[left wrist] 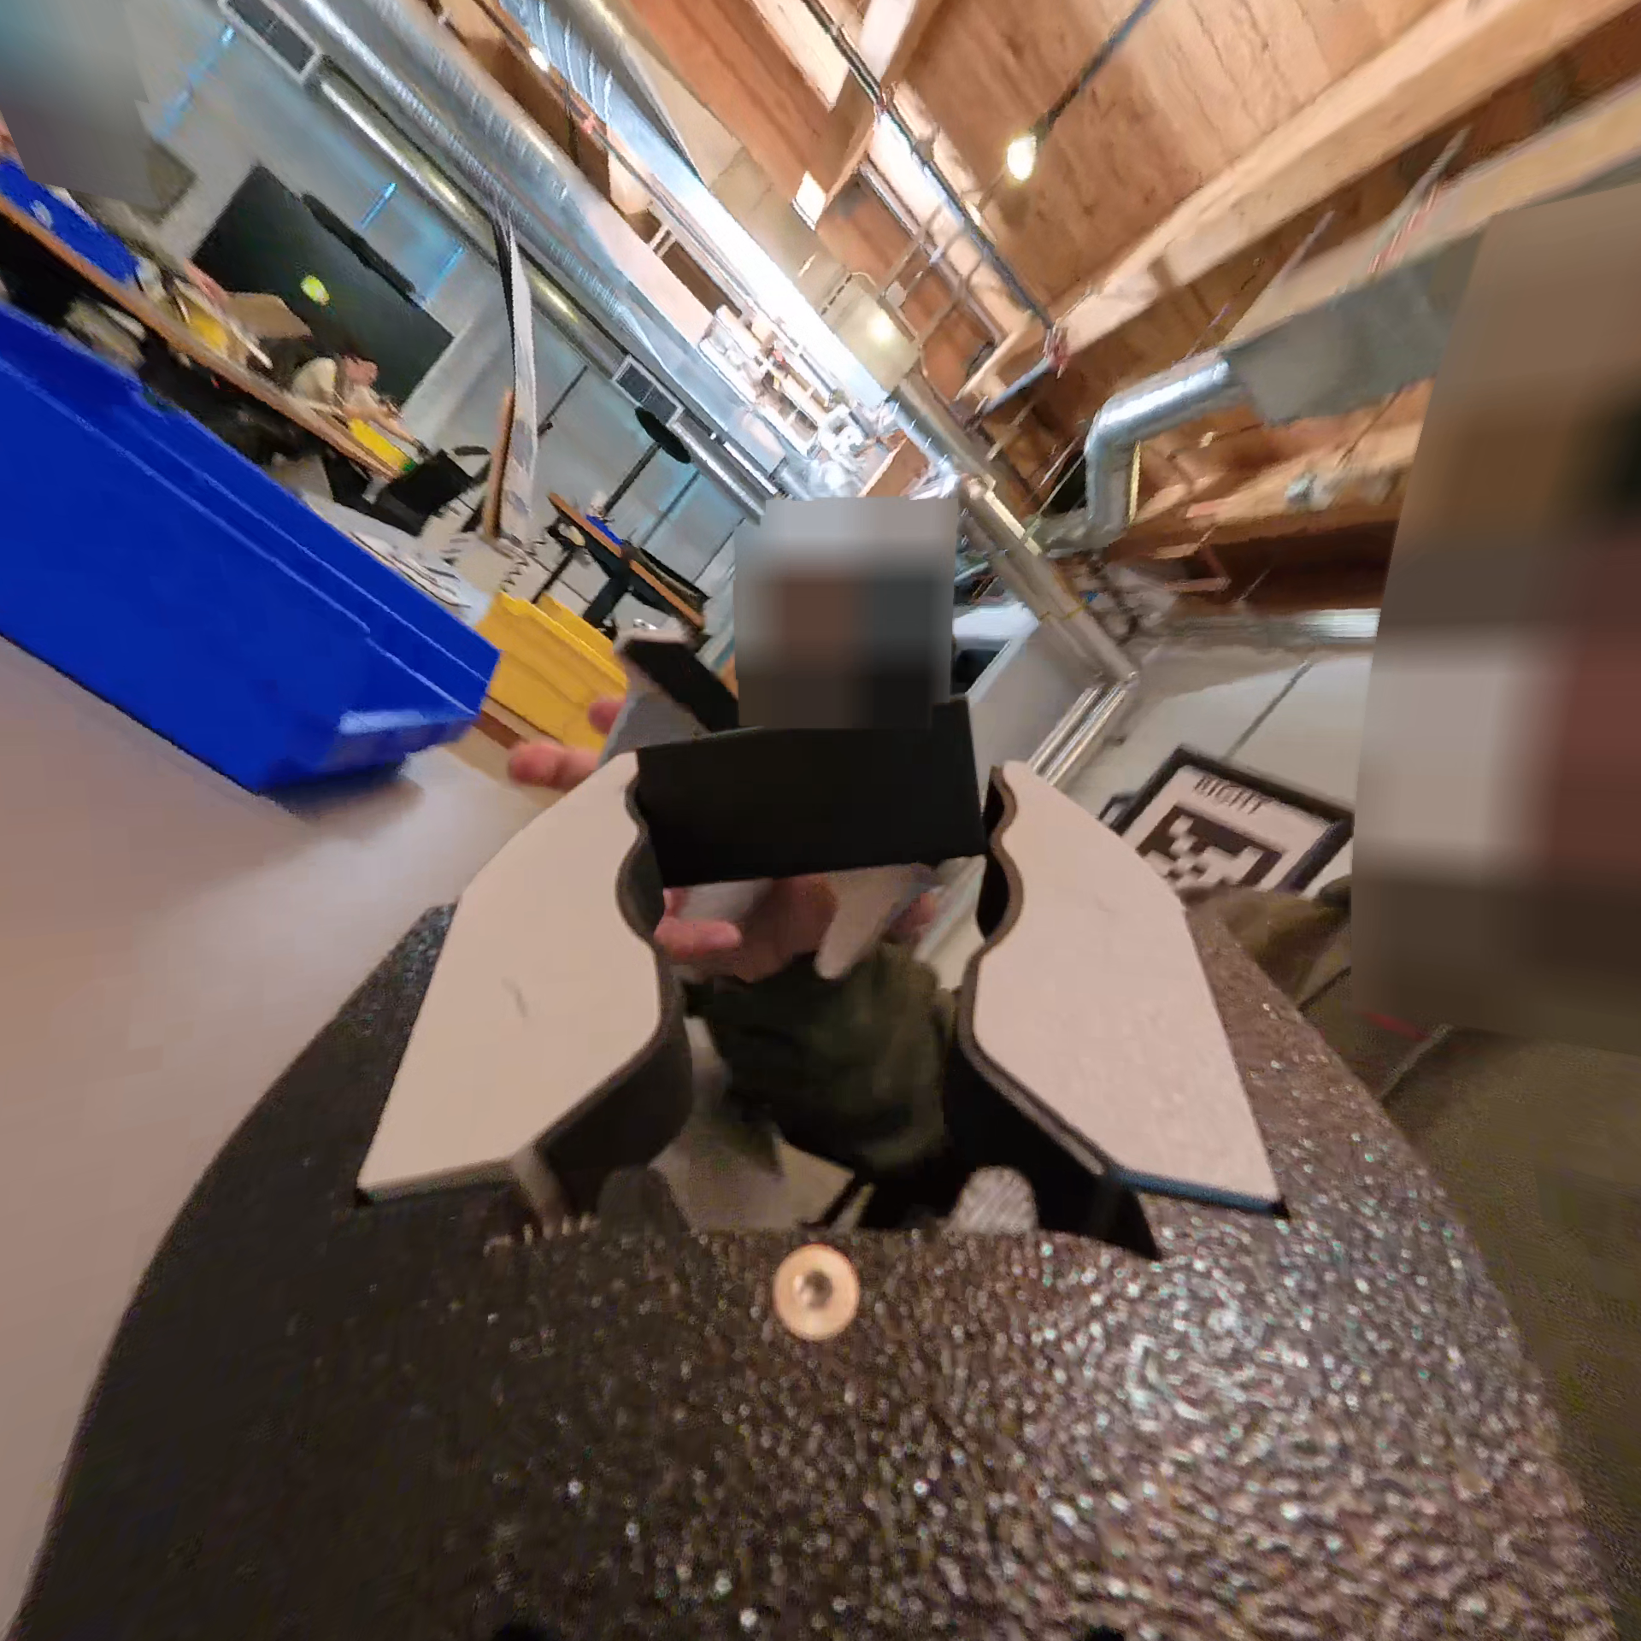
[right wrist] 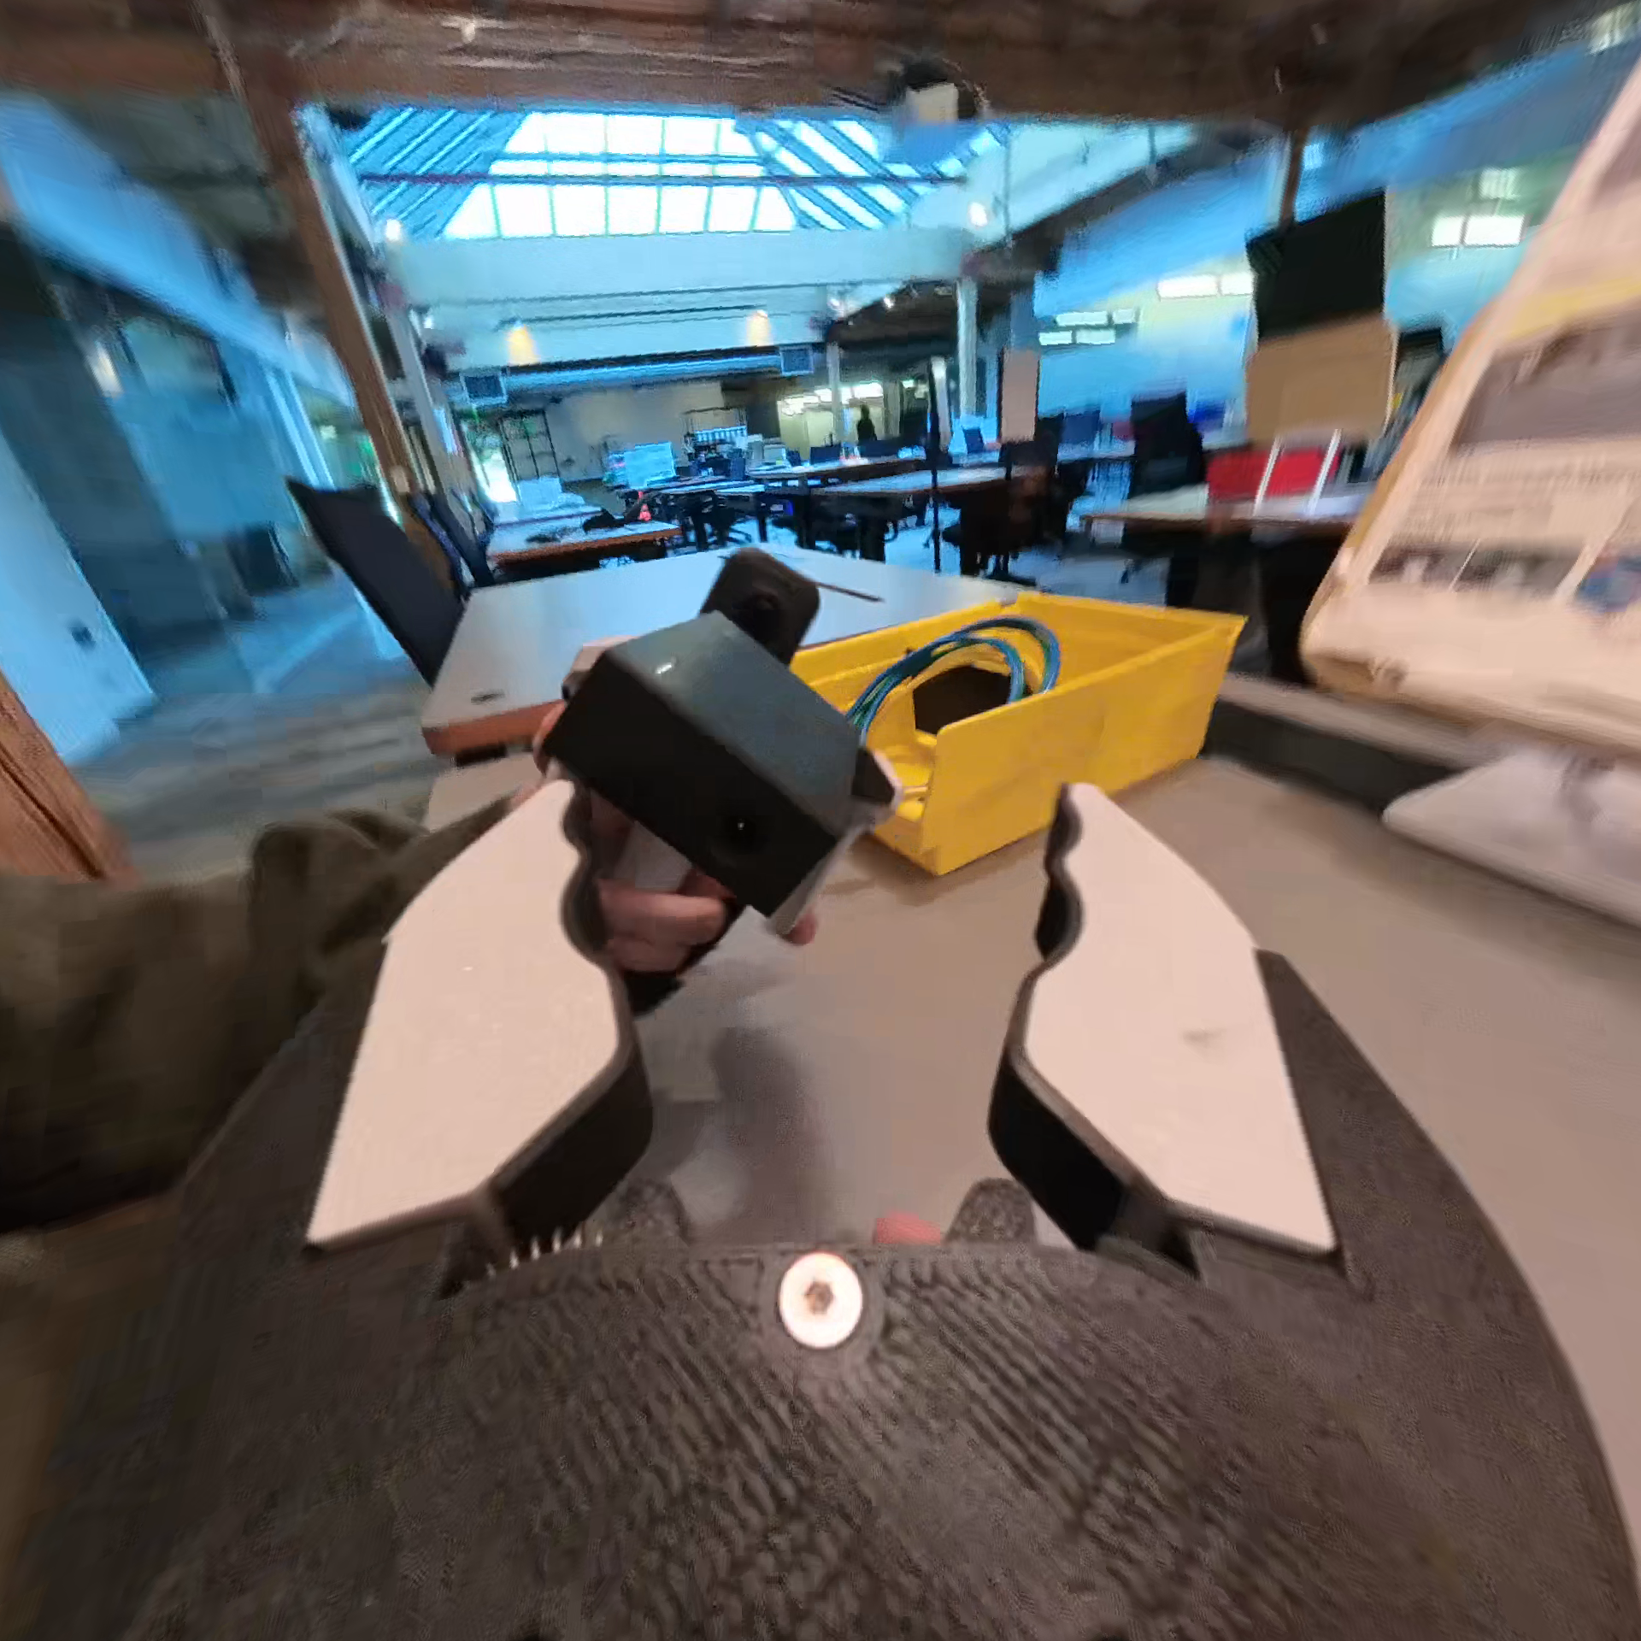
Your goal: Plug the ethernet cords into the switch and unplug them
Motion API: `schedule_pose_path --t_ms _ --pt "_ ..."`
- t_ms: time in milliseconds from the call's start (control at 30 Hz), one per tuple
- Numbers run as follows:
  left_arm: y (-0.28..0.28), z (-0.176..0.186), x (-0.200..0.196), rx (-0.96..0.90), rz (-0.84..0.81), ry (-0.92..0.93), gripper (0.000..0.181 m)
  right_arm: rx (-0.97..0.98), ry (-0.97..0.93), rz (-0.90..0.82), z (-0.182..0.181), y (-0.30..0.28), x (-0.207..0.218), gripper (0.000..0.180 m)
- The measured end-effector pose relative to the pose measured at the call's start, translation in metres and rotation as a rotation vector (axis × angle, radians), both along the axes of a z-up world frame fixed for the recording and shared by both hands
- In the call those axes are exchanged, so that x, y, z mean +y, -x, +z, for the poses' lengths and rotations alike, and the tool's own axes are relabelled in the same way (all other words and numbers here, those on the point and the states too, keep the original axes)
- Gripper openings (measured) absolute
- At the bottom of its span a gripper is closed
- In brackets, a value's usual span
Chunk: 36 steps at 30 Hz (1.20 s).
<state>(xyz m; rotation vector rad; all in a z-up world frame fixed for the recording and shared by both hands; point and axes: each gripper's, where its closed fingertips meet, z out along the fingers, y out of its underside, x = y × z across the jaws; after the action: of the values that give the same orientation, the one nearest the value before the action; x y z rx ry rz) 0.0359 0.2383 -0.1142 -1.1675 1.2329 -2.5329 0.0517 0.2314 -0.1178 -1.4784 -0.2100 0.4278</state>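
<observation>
In the left wrist view, our left gripper (left wrist: 812,835) fills the lower half of the frame, its two pale fingers (left wrist: 524,986) spread wide with nothing between them. Through the gap we see the black underside of the other gripper (left wrist: 804,799), held by a hand (left wrist: 710,932) in an olive sleeve (left wrist: 826,1057). To the left, a blue bin (left wrist: 204,586) sits on the grey table (left wrist: 178,888); a yellow bin (left wrist: 550,666) lies just past it, near centre. A framed black-and-white marker board (left wrist: 1234,835) stands at right centre, and wooden beams and silver ducts (left wrist: 1145,426) cross the top of the frame.

In the right wrist view, our right gripper (right wrist: 817,839) is likewise wide apart and empty. Above its left finger, the person's hand (right wrist: 657,923) holds the other gripper's black body (right wrist: 710,755), tilted, with a camera (right wrist: 764,604) on top. Just to its right, at centre frame, a yellow bin (right wrist: 1048,755) rests on the grey table (right wrist: 1243,977); coiled blue and green ethernet cords (right wrist: 968,657) lie inside it. We cannot make out a switch in either view. A stack of printed paper (right wrist: 1510,497) rises at the right edge, and rows of desks (right wrist: 888,488) under a skylight (right wrist: 639,178) fill the blurred upper background.
</observation>
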Motion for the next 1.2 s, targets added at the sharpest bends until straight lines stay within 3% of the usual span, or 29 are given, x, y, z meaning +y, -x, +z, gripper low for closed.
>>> schedule_pose_path --t_ms 167,233,567,700,767,867,1000,1067,1200 --pt "0.002 0.003 0.006 -0.136 0.092 -0.359 0.069 0.064 0.202 0.135 -0.017 0.040 0.004 0.086" --pt "0.002 0.001 0.004 -0.151 0.082 -0.467 0.069 0.008 0.233 0.109 -0.022 0.042 0.005 0.097" --pt "0.002 0.000 -0.013 -0.279 0.041 -0.538 0.068 0.006 0.222 0.147 -0.029 0.043 0.006 0.077" --pt "-0.009 -0.012 -0.008 -0.097 0.050 -0.491 0.067 -0.052 0.214 0.104 -0.032 0.025 0.009 0.075" --pt "-0.015 -0.009 -0.001 0.000 0.084 -0.419 0.085 -0.149 0.217 0.031 -0.040 0.010 0.011 0.075" --pt "-0.026 -0.023 0.014 0.243 0.162 -0.404 0.071 -0.200 0.186 -0.061 -0.042 -0.008 0.014 0.075" --pt "-0.027 -0.032 0.011 0.472 0.101 -0.270 0.076 -0.268 0.207 -0.105 -0.054 -0.016 0.018 0.075" --pt "-0.030 -0.028 0.008 0.522 0.077 -0.155 0.061 -0.305 0.218 -0.122 -0.061 -0.016 0.021 0.075" --pt "-0.034 -0.038 0.009 0.586 0.098 -0.135 0.035 -0.373 0.237 -0.171 -0.069 -0.018 0.023 0.075"
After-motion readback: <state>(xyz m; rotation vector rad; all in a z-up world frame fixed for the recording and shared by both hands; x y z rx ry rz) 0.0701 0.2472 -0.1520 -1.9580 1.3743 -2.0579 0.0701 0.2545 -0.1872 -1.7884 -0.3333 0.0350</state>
